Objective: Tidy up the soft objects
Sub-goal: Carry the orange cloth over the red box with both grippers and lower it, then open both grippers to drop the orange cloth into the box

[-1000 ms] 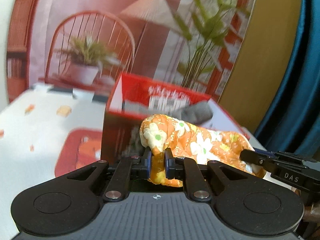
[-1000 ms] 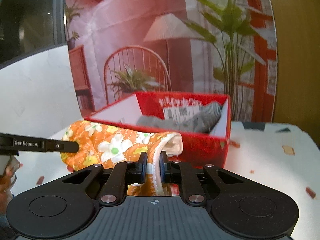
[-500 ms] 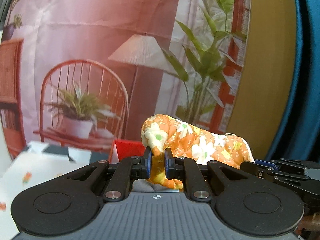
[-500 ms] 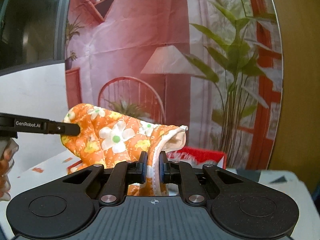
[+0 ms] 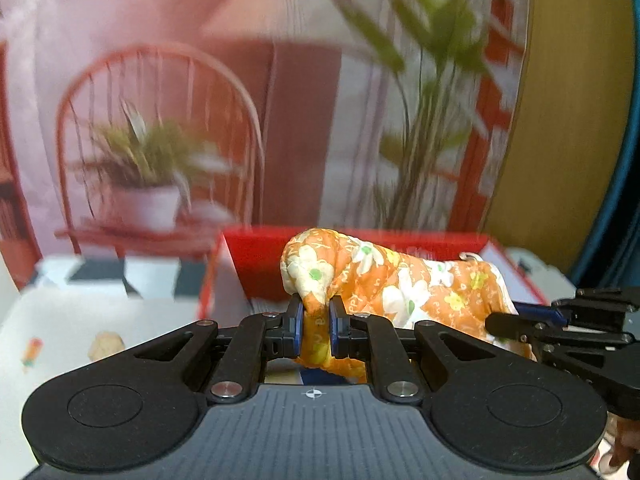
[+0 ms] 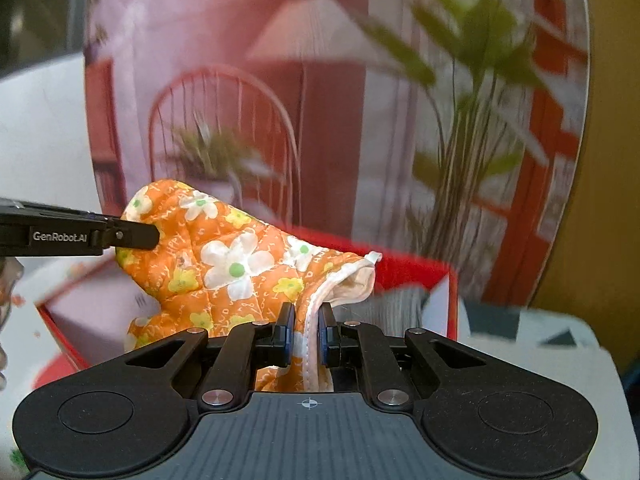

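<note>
i have the orange floral oven mitt (image 6: 240, 268) slung between both tools: my left gripper (image 5: 316, 322) is pinched tight on its rounded end, my right gripper (image 6: 306, 330) clamped narrow on the white-trimmed cuff. it hangs just ahead of my fingers, over the red box (image 6: 416, 276). i judge this the carry-to-box step; next i'd lower it inside, then let both ends go.

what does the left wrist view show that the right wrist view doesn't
Only the left wrist view shows the mitt's closed tip pinched in the left gripper and a blue curtain at the right edge. Only the right wrist view shows the mitt's white-lined cuff clamped in the right gripper and grey fabric in the box. Both show the orange floral oven mitt and the red box.
</note>
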`<act>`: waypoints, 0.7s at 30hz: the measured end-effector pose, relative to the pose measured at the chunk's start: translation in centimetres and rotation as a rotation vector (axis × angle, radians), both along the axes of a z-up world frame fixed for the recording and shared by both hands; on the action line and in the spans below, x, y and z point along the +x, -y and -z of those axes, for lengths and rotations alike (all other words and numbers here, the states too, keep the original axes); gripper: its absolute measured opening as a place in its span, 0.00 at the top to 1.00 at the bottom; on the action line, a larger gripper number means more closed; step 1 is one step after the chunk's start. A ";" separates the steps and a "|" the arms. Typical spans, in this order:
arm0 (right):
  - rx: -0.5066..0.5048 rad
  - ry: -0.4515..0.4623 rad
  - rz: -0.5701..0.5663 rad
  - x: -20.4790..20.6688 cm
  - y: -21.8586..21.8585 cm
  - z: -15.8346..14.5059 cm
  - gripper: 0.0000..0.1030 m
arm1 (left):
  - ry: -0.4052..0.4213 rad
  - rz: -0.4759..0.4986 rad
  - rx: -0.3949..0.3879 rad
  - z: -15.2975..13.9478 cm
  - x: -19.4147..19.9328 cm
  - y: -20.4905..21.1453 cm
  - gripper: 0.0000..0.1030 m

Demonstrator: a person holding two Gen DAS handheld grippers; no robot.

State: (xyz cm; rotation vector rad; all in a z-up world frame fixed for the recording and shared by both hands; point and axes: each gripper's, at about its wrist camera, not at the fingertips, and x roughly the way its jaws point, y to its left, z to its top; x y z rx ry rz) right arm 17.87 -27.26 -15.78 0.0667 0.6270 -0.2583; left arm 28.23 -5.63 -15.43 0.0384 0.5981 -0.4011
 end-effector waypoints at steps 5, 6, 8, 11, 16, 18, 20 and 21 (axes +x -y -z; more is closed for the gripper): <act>0.064 -0.131 0.029 1.1 0.7 2.1 0.89 | -0.106 0.036 0.044 2.2 1.1 0.4 0.87; 0.076 -0.148 0.031 1.2 0.8 2.4 0.89 | -0.125 0.044 0.052 2.6 1.2 0.5 0.87; 0.103 -0.179 0.028 1.4 0.8 2.9 0.89 | -0.155 0.056 0.063 3.1 1.5 0.7 0.87; 0.122 -0.207 0.026 1.6 0.8 3.3 0.89 | -0.171 0.065 0.087 3.6 1.8 0.9 0.87; 0.135 -0.226 0.027 1.6 0.7 3.1 0.87 | -0.176 0.068 0.093 3.5 2.1 1.1 0.86; 0.123 -0.228 0.033 1.6 0.7 3.1 0.81 | -0.170 0.070 0.096 3.4 2.1 1.2 0.84; 0.123 -0.220 0.041 1.4 0.7 2.9 0.78 | -0.157 0.075 0.098 3.1 1.9 1.2 0.80; 0.124 -0.212 0.043 1.3 0.7 2.8 0.77 | -0.149 0.079 0.099 3.0 1.7 1.2 0.75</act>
